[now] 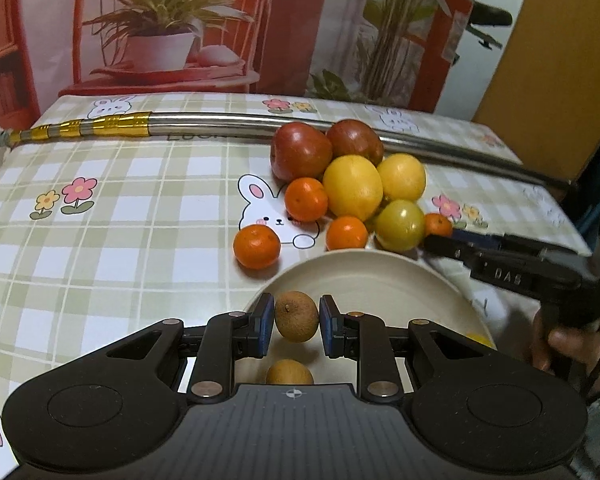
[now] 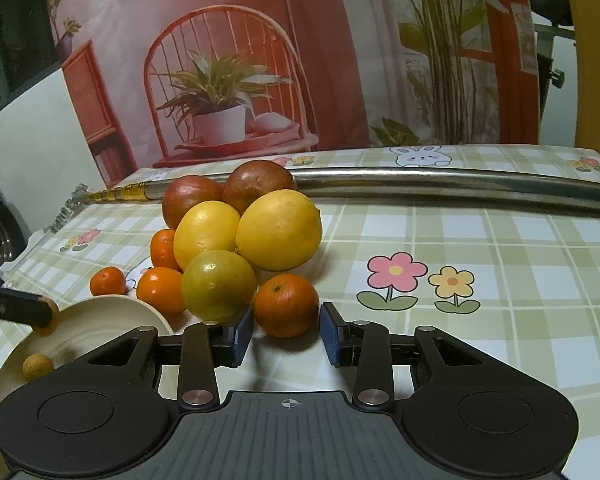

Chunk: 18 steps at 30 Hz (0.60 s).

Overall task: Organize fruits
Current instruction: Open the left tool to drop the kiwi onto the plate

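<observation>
The left gripper's (image 1: 297, 317) jaws pinch a small brown fruit (image 1: 297, 316), holding it over the cream plate (image 1: 400, 280). The right gripper's (image 2: 286, 318) jaws close on a tangerine (image 2: 286, 305) that sits on the tablecloth (image 2: 500, 240); its pads touch the fruit's sides.

Beyond the left jaws, past the plate's far rim, lies the fruit pile: three more tangerines (image 1: 257, 246), a green-yellow citrus (image 1: 400, 225), two yellow ones (image 1: 352, 187) and two red apples (image 1: 300, 151). A metal rod (image 1: 220, 124) crosses the table behind them. To the right of the left jaws the right gripper reaches in from the side, with a hand (image 1: 560, 344) on its handle.

Just left of the right jaws the green-yellow citrus presses close against the left pad, and the pile crowds in behind the tangerine.

The right view shows the open cloth to the right of the jaws, which the left view does not. Only the left view shows the hand.

On the plate, below the left jaws, lies a second brown fruit (image 1: 290, 372); the right view shows it alone on the plate.
</observation>
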### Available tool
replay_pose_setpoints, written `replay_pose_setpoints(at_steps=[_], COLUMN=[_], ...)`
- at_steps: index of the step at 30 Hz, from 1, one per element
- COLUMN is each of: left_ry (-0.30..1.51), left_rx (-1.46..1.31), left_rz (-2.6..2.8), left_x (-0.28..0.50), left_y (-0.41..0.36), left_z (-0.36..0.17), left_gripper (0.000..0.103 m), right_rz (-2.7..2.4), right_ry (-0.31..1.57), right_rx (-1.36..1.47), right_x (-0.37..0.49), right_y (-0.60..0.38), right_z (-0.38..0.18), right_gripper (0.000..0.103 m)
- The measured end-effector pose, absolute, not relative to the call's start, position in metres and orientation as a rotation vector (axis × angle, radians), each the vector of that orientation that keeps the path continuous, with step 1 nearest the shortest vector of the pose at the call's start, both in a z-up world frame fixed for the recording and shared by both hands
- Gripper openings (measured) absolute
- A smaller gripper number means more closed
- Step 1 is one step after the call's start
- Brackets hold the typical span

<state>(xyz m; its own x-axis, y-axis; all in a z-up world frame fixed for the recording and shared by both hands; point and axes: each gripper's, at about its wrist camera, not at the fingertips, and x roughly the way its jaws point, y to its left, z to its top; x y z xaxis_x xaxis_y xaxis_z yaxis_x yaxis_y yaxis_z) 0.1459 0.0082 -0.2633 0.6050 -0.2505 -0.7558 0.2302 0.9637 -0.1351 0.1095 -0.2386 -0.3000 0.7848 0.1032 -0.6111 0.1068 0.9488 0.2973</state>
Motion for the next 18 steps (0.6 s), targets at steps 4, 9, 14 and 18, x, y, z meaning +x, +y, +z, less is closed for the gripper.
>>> replay_pose_setpoints(at_steps=[4,9,14,18], left_ry=[0.886,0.898,0.905,0.905], left_rx=[0.003,0.012,0.024,0.031], left_rz=[-0.269,-0.253,-0.25,-0.245], left_x=[0.145,0.146,0.146,0.145], left_y=[0.006,0.007,0.005,0.005], left_z=[-0.267,-0.271,-0.274,-0.276], left_gripper=[0.026,0.026,0.026,0.026], right_rz=[-0.001,-0.002,0.005,-0.011], right_ry=[0.668,0.669,0.677,0.67], right_rx=[0.331,0.334,0.33,0.334], right_x=[0.109,0.109,0.111,0.111], right_y=[-0.239,-0.239,-0.237,-0.236], right_z=[-0.3,-0.3,-0.3,-0.3], right_gripper=[0.032,0.035,0.039,0.039])
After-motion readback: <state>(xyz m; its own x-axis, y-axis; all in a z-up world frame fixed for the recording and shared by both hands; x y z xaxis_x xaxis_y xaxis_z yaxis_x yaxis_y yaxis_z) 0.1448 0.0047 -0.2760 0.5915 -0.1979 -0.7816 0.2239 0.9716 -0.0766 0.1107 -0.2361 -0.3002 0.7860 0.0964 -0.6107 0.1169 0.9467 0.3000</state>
